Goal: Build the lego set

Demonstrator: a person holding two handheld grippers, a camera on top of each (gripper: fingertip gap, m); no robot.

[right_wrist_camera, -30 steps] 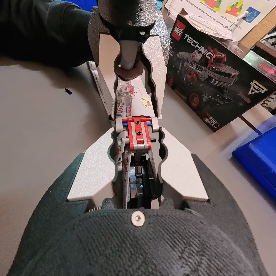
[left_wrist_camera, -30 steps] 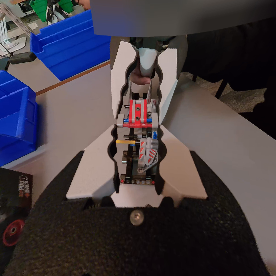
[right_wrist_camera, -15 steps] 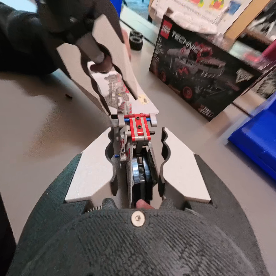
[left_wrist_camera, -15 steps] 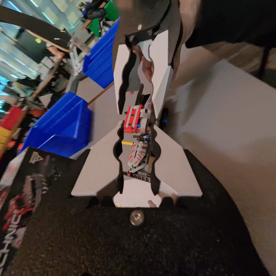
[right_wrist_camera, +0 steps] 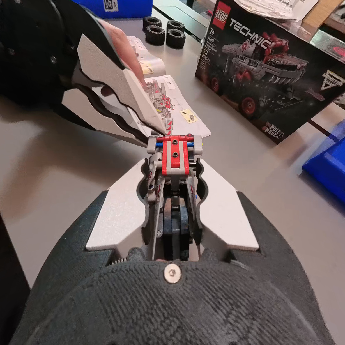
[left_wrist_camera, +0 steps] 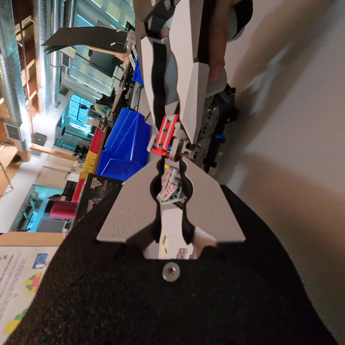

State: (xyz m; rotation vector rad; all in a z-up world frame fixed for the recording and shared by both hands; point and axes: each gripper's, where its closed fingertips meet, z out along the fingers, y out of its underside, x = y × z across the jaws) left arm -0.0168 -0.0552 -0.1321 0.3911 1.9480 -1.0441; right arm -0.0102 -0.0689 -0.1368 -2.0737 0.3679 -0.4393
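The part-built lego model (right_wrist_camera: 174, 158), grey and black with a red-and-grey top plate, sits lengthwise between my right gripper's (right_wrist_camera: 171, 162) fingers, which are shut on it above the table. My left gripper (right_wrist_camera: 158, 133) comes in from the upper left, rolled on its side, with its tips at the model's far end. In the left wrist view the left gripper (left_wrist_camera: 170, 161) is closed to a narrow gap on a grey panel with red stripes (left_wrist_camera: 171, 186) at that end. The right gripper (left_wrist_camera: 175, 130) and the red plate (left_wrist_camera: 164, 138) show just beyond it.
The open instruction booklet (right_wrist_camera: 177, 104) lies on the grey table (right_wrist_camera: 56, 177) behind the model. Several black tyres (right_wrist_camera: 164, 31) lie farther back. The lego box (right_wrist_camera: 270, 65) stands at the back right. Blue bins (right_wrist_camera: 328, 168) sit at the right edge. My two grippers' fingertips are within a few centimetres of each other.
My left gripper has rolled about a quarter turn, swung off to the model's left side and narrowed onto the striped panel. My right gripper still holds the model.
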